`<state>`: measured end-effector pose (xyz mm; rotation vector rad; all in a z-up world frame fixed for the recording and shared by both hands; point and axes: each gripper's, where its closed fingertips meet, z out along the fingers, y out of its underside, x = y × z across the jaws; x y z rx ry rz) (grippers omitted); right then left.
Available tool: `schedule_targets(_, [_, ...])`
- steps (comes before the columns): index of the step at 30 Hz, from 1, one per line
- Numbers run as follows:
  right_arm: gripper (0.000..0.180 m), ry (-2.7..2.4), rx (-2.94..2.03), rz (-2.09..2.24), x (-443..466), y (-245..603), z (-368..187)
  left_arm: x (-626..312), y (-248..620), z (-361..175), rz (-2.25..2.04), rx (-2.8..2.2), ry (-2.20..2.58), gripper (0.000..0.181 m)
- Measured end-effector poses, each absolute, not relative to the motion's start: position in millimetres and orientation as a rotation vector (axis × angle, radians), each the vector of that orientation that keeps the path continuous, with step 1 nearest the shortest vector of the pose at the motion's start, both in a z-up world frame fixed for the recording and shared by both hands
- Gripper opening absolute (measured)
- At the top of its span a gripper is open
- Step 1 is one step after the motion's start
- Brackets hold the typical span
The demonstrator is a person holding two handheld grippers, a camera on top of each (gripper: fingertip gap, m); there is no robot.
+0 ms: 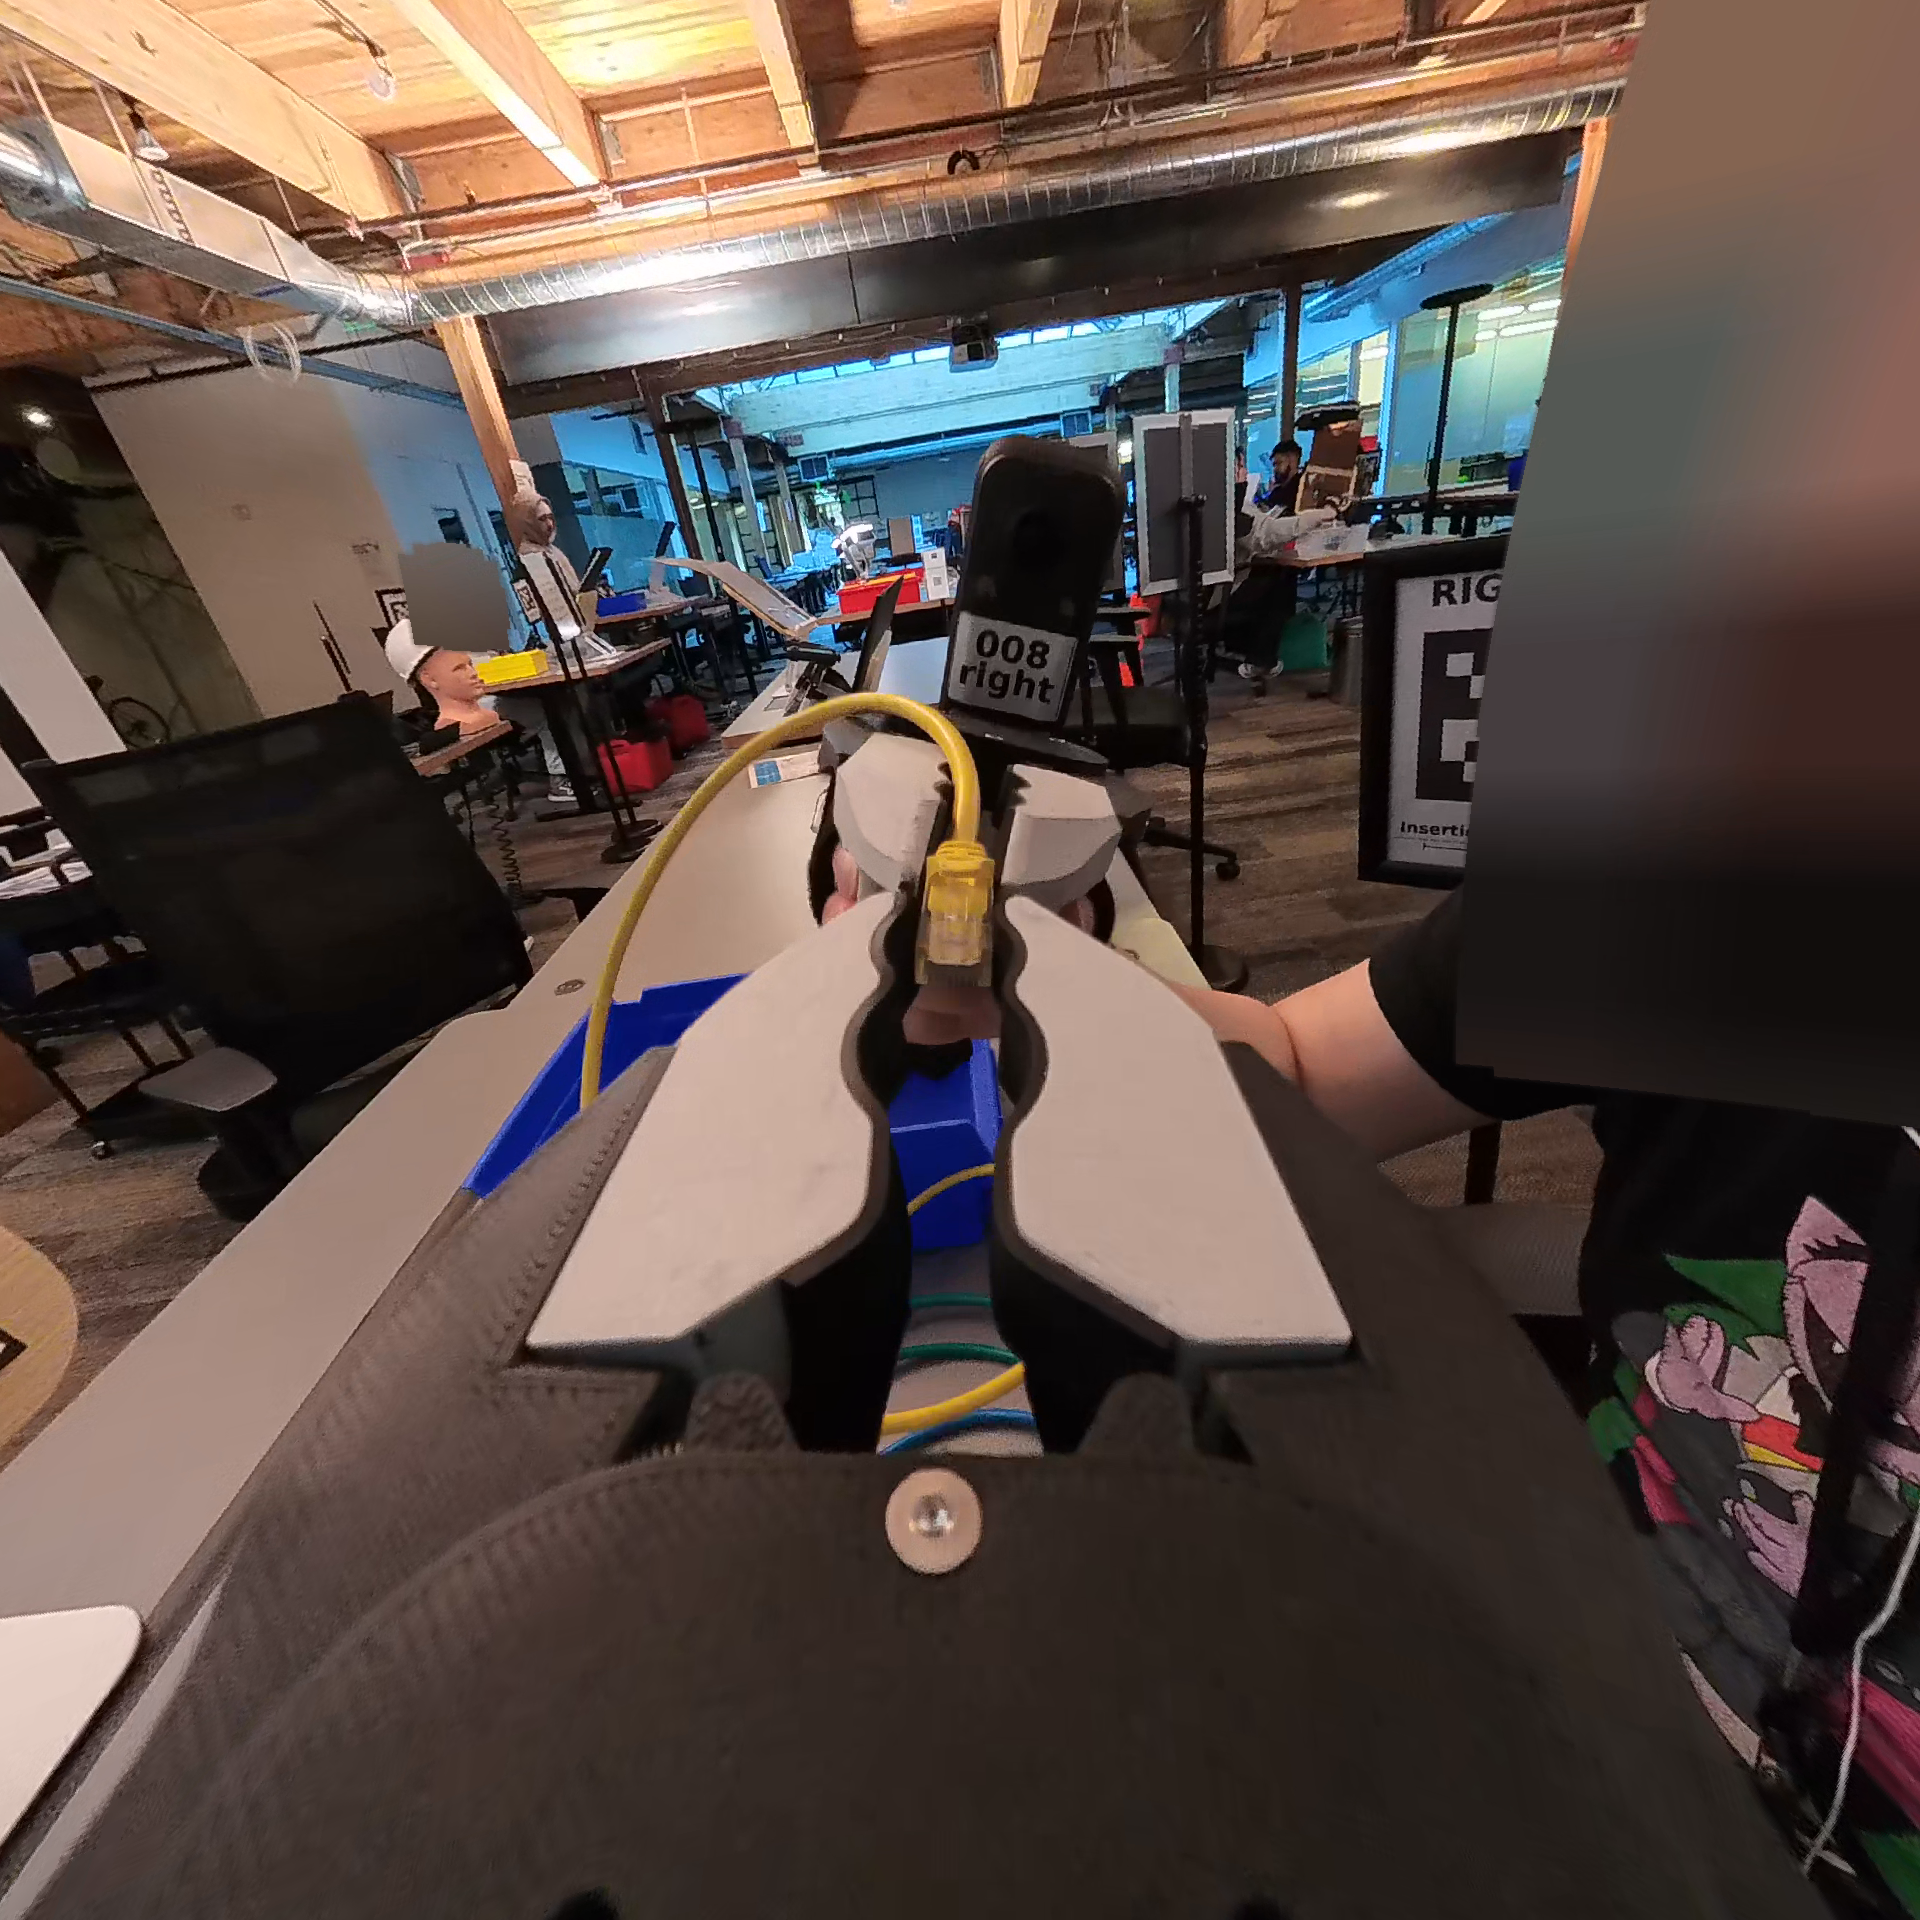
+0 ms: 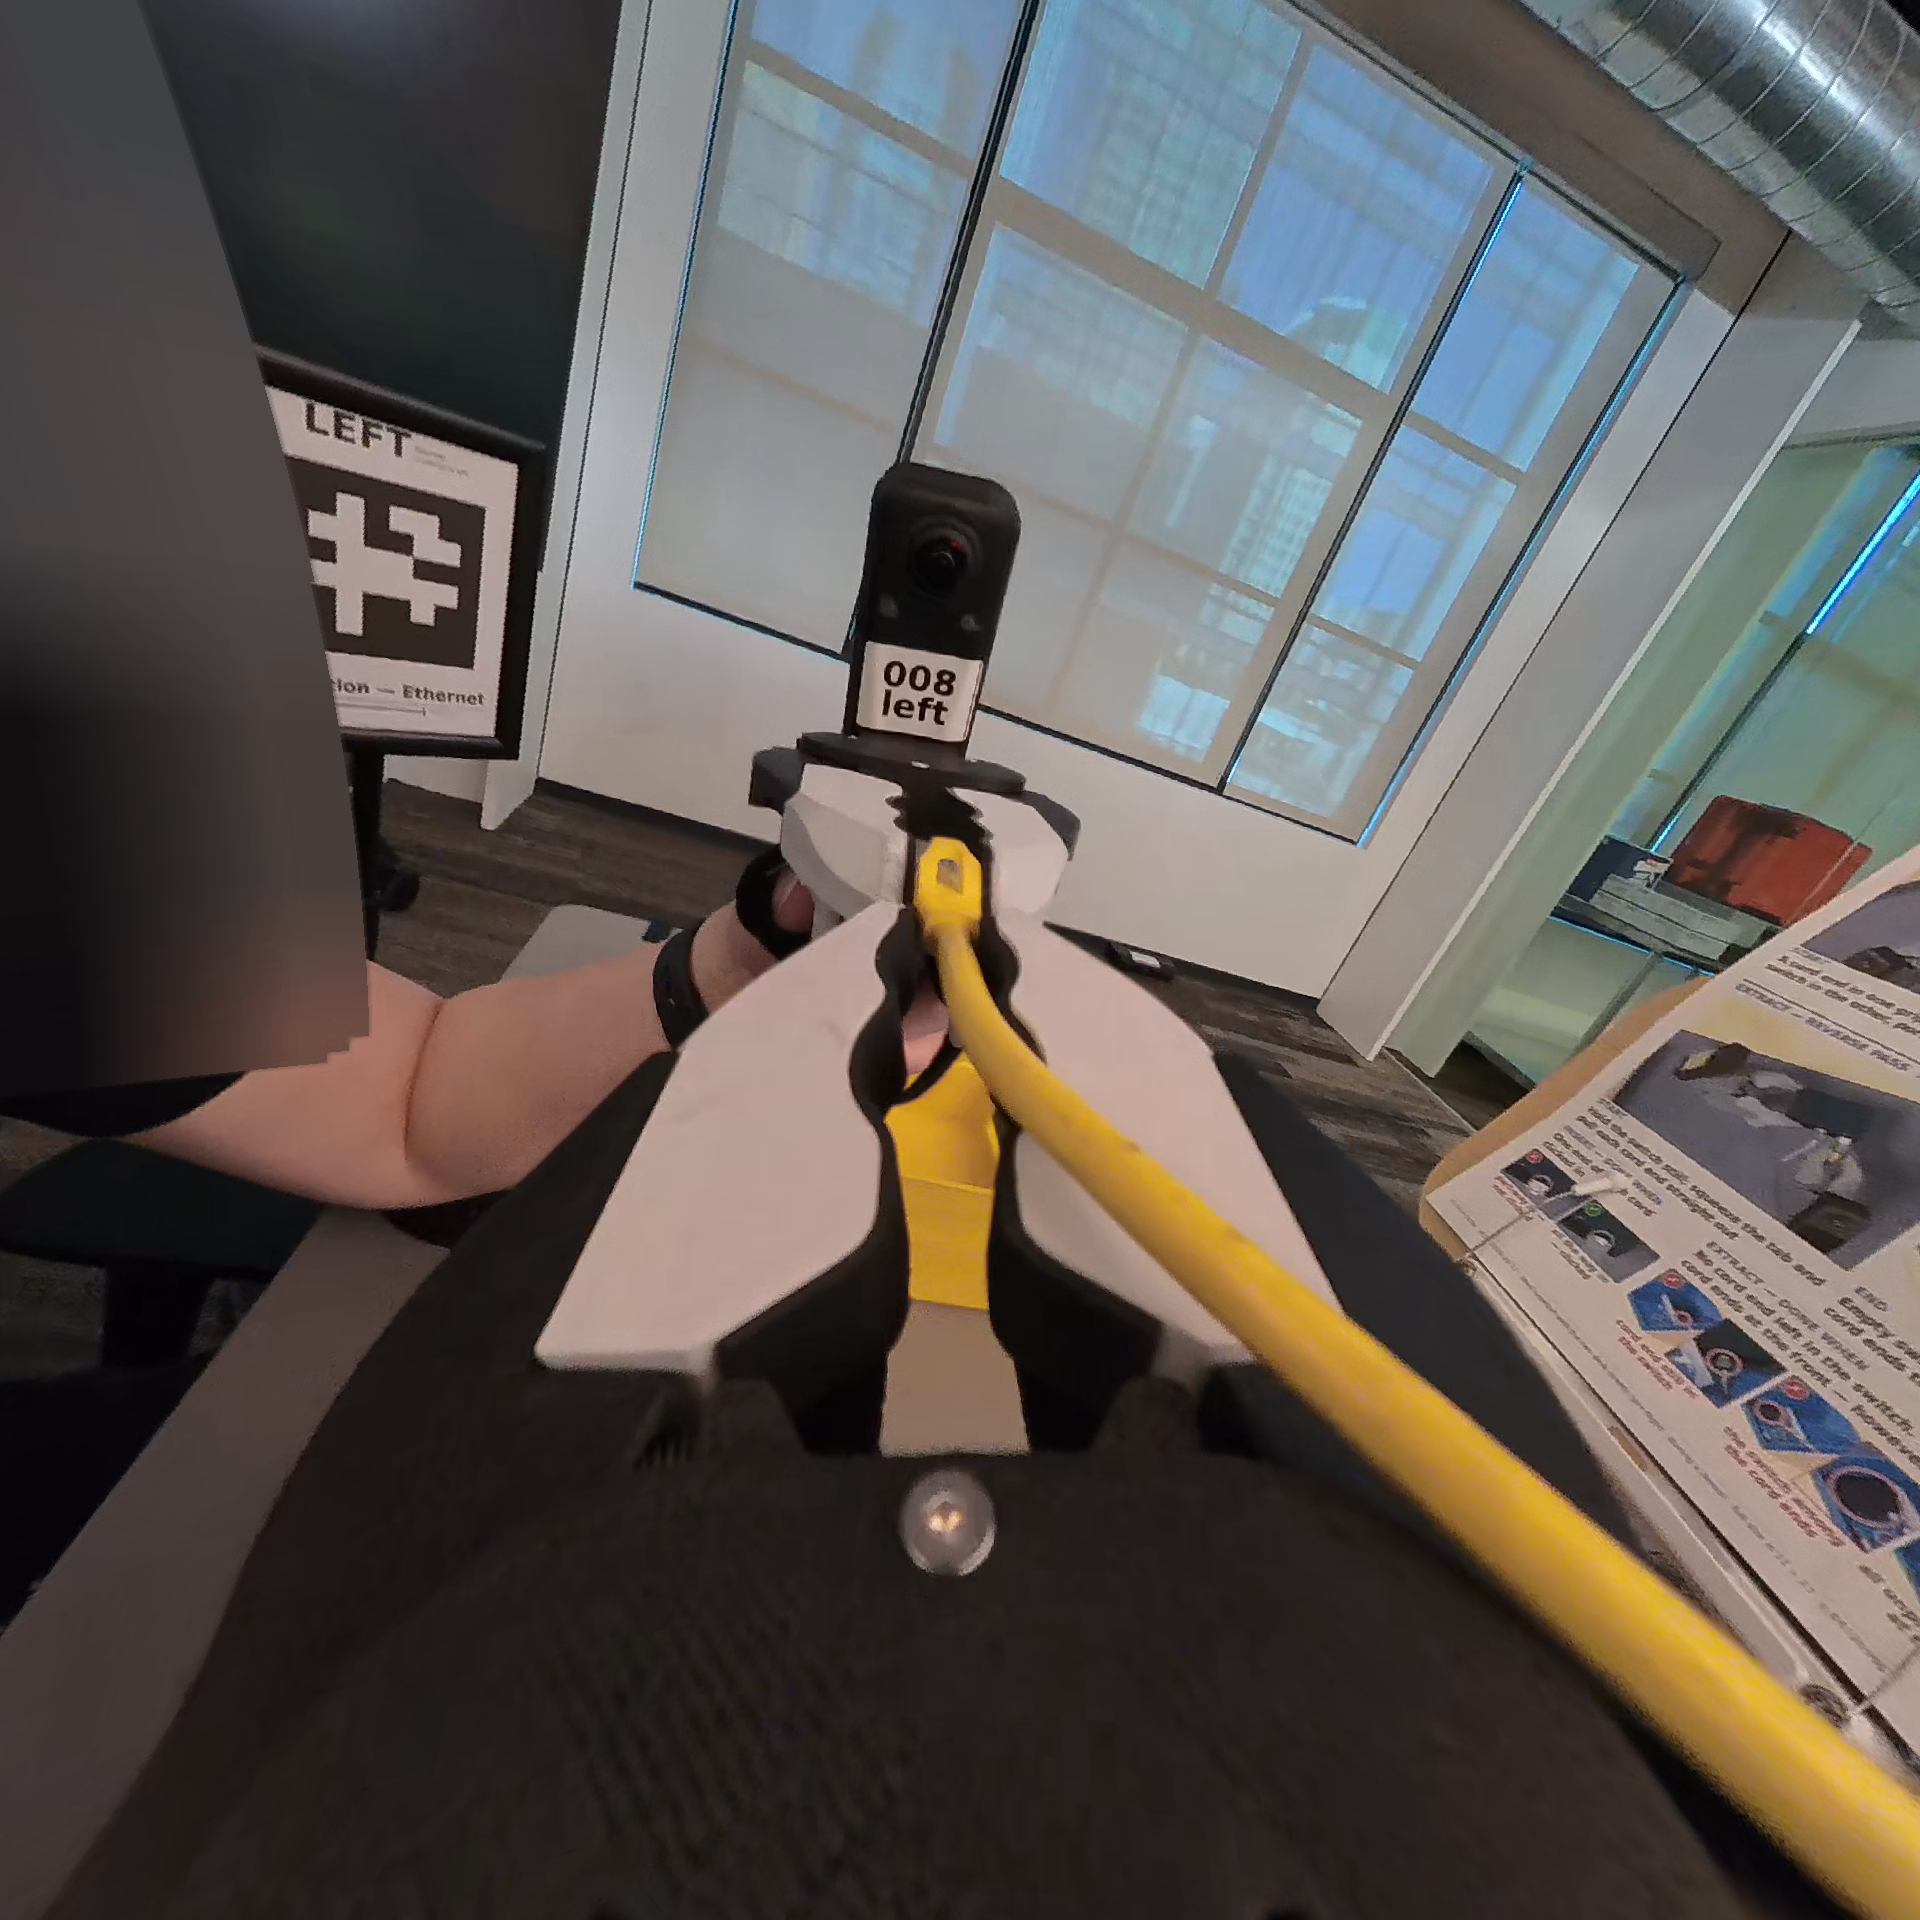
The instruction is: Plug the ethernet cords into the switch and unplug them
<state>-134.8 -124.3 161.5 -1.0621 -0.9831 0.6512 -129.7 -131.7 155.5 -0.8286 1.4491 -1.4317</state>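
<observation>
A yellow ethernet cord (image 1: 665,862) ends in a clear yellow plug (image 1: 954,914). My left gripper (image 1: 951,940) is shut on that plug at its fingertips. My right gripper (image 2: 943,951) faces the left one tip to tip and is shut on the cord (image 2: 1247,1278) just behind the plug (image 2: 943,868). The cord loops up over the right gripper (image 1: 971,831) and down to the left. The left gripper (image 2: 940,862) also shows in the right wrist view. The switch is not in view.
A blue bin (image 1: 623,1049) and coiled green, yellow and blue cords (image 1: 951,1351) lie on the grey table (image 1: 312,1299) below. A yellow bin (image 2: 945,1195) sits under the right gripper. An instruction sheet (image 2: 1714,1195) lies at the right. The person's arms (image 1: 1330,1049) (image 2: 499,1081) reach in. The grippers are tip to tip, or close to it.
</observation>
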Motion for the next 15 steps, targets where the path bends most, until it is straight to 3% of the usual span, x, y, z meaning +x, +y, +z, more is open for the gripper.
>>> schedule_targets(7, [0.011,-0.994,-1.065,0.606,-133.4,-122.9,160.2,-128.6,-125.0,153.3,-1.371,-0.822,1.423,0.014])
schedule_targets(9, [0.011,-0.972,-1.059,0.556,-126.4,-119.9,163.4,-127.5,-107.0,149.1,-1.257,-0.872,1.375,0.027])
schedule_targets(15, [0.012,-0.894,-1.023,0.546,-90.8,-126.9,186.3,-102.8,-6.7,73.5,-0.798,-1.241,1.267,0.04])
